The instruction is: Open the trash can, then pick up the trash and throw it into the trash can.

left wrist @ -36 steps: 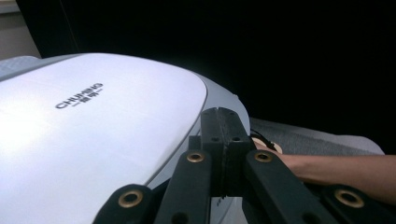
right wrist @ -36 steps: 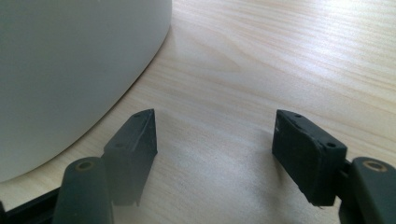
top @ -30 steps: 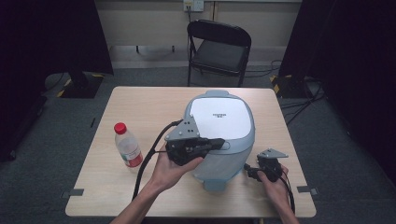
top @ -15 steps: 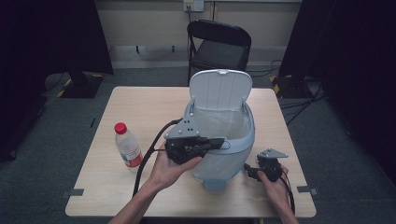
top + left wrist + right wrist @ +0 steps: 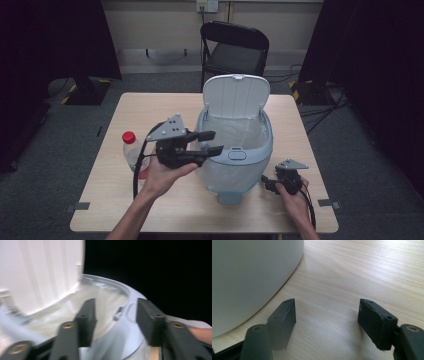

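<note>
Bin (image 5: 235, 160) mid-counter, toward the near edge, lid (image 5: 236, 96) raised upright. Left gripper (image 5: 214, 142) hovers at the bin's front rim, jaws open, gripping nothing. Right gripper (image 5: 266, 183) low near the counter's (image 5: 125, 115) near right corner, just beside the bin base, jaws apart and empty.

Left claw (image 5: 214, 142) held raised in the left hand (image 5: 162, 175), jaws parted; right claw (image 5: 267, 184) low, jaws wide apart.

Bin lid up
Lid (image 5: 235, 96) swung from shut to upright at the bin's (image 5: 235, 165) 12 o'clock edge.
</note>
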